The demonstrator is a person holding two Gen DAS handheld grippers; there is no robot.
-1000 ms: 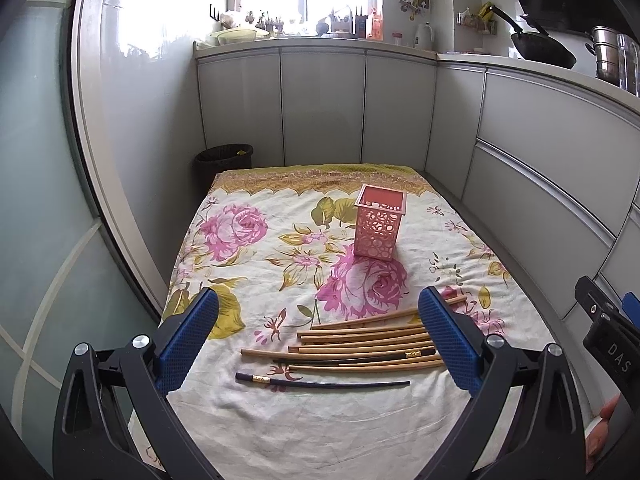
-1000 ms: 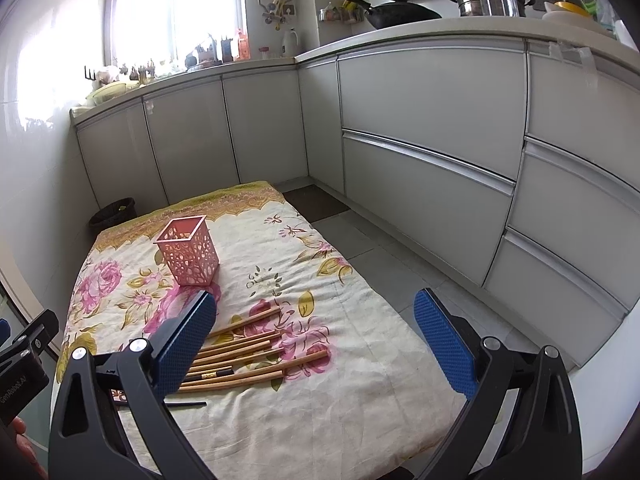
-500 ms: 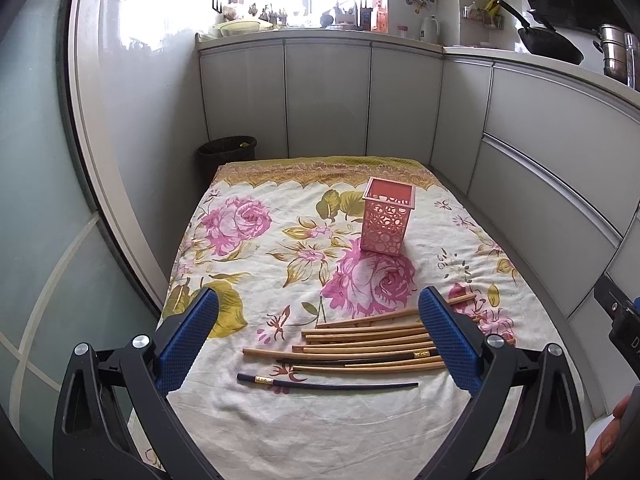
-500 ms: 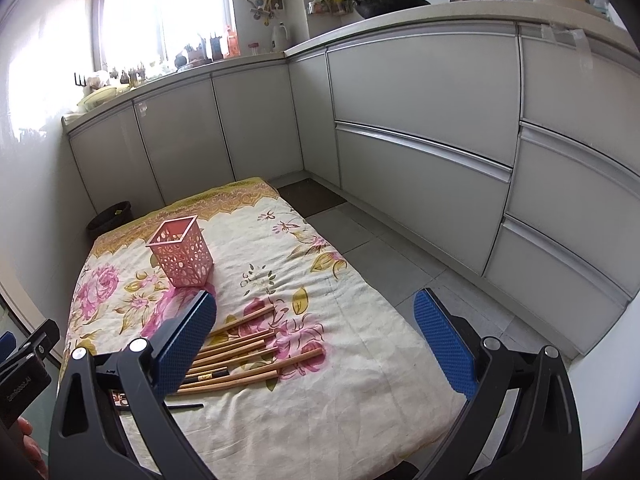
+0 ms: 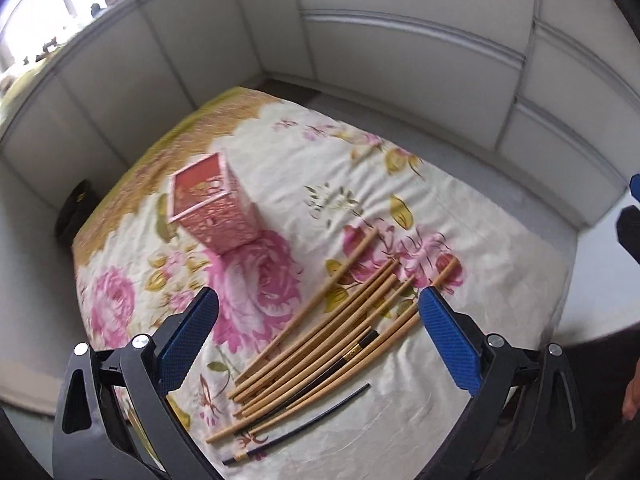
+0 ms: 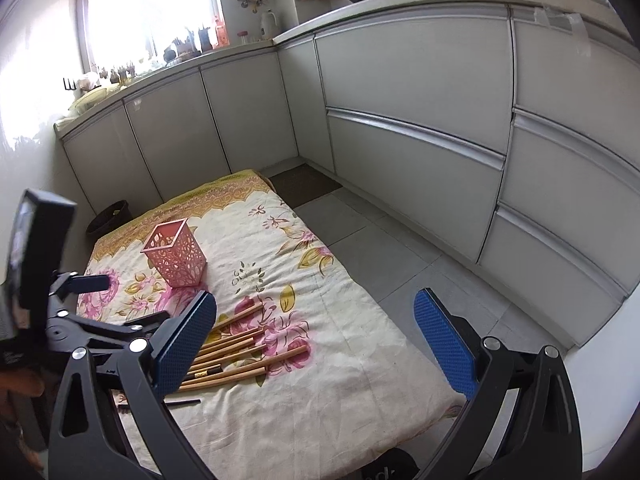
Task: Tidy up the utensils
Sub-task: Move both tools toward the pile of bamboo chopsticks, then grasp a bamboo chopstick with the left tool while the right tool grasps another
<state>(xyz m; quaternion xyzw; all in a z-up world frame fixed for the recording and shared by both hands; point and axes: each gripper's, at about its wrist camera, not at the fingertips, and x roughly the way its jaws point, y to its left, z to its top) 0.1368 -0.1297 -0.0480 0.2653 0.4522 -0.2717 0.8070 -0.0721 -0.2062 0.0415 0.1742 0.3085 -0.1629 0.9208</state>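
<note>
Wooden chopsticks [image 5: 340, 332] partly behind the right hand-held gripper's [image 6: 316, 344] spread fingers; left hand-held gripper [image 5: 318, 338] likewise agape.

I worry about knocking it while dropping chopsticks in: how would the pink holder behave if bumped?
The pink holder looks like thin perforated plastic, so probably light. It stands tall, narrow and empty on a soft cloth, so it may tip or slide easily.

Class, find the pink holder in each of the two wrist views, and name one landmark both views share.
Left wrist view: the pink holder stands left of centre, beyond the chopsticks.
Right wrist view: the pink holder stands left of centre, beyond the chopsticks.
Shared landmark: the flowered cloth.
</note>
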